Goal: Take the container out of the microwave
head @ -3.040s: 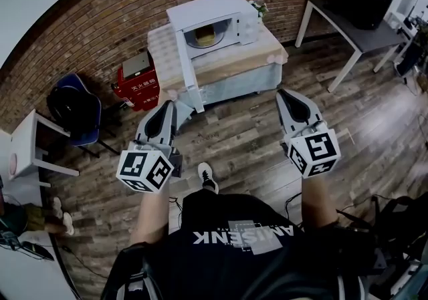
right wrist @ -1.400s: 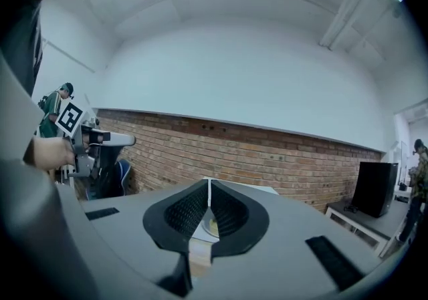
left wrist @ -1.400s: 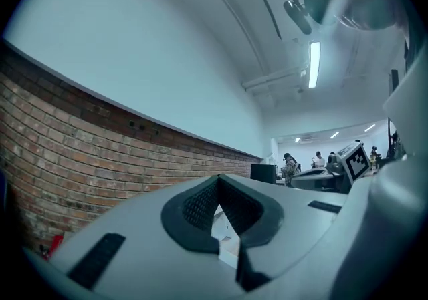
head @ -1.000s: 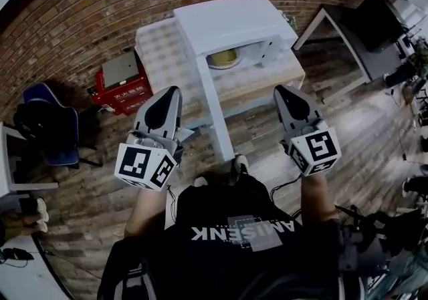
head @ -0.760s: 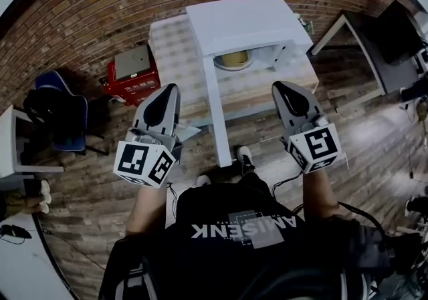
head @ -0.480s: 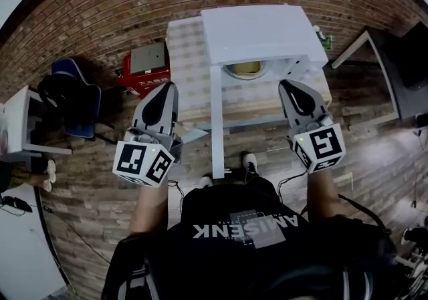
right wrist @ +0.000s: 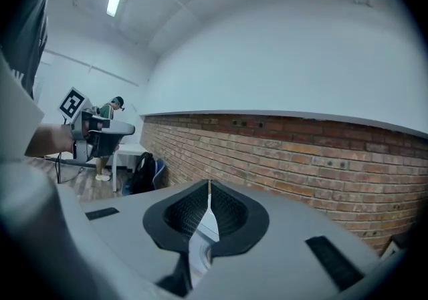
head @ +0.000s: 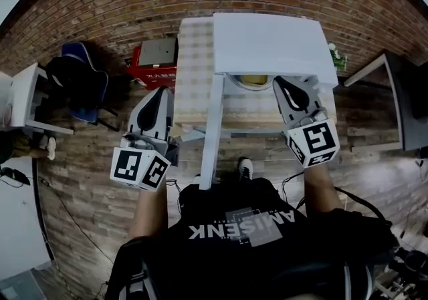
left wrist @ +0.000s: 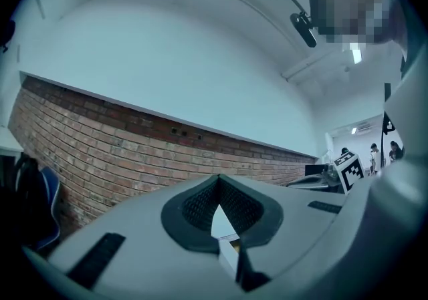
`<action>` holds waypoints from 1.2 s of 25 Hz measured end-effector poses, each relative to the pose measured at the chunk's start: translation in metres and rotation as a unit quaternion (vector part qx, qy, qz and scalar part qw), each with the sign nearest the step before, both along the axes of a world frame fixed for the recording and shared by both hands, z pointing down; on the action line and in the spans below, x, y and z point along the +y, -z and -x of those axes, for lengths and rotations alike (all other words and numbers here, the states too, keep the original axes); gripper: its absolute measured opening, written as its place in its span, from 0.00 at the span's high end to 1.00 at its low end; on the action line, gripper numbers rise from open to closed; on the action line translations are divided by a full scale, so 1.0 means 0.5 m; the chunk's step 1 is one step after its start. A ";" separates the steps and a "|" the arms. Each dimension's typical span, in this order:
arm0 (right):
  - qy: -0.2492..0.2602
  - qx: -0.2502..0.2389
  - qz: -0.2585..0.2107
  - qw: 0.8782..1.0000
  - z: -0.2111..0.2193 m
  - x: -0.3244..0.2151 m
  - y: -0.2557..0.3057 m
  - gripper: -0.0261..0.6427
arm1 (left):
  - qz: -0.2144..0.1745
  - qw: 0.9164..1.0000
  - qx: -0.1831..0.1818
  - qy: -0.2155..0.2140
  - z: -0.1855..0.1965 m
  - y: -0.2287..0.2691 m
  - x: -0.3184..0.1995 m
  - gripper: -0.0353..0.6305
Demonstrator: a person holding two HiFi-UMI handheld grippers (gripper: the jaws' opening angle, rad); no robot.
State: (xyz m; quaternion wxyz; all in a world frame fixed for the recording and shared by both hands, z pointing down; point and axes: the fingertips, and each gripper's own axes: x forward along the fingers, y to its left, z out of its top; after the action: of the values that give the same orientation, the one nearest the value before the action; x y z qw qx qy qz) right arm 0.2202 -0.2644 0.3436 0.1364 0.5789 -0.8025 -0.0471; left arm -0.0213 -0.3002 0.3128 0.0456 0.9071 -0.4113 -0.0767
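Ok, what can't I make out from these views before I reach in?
- Container: head view shows only a yellowish sliver; the top of the microwave hides the rest.
- Left gripper view: only the brick wall shows; the left claw blocks everything below.
- Right gripper view: likewise; the right claw covers the microwave, leaving a blurred white sliver.

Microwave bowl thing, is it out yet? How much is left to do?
Done: the microwave door stands open. In hand: the right gripper, jaws shut and empty, is at the opening; the left gripper hangs beside the door, also shut. Left: the yellow container sits inside, so gripping it and lifting it out remain.
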 end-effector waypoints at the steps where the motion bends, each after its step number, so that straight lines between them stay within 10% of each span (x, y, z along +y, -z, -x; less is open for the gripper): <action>1: 0.005 0.002 0.000 1.000 0.002 -0.008 0.002 0.90 | 0.003 1.000 -0.002 0.006 0.004 -0.002 -0.004 0.93; 25: 0.049 0.097 0.047 0.993 0.017 -0.063 -0.145 0.88 | 0.048 0.995 -0.040 0.076 0.034 -0.072 0.075 0.93; 30: 0.085 0.170 0.076 0.979 0.017 -0.055 -0.221 0.67 | 0.049 0.995 -0.059 0.064 -0.011 -0.089 0.117 0.93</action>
State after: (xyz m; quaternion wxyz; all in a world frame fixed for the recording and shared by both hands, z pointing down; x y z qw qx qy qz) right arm 0.2119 -0.2920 0.4543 0.3101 0.4804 -0.8149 -0.0947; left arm -0.0157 -0.2418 0.3571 0.0609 0.8785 -0.4738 -0.0057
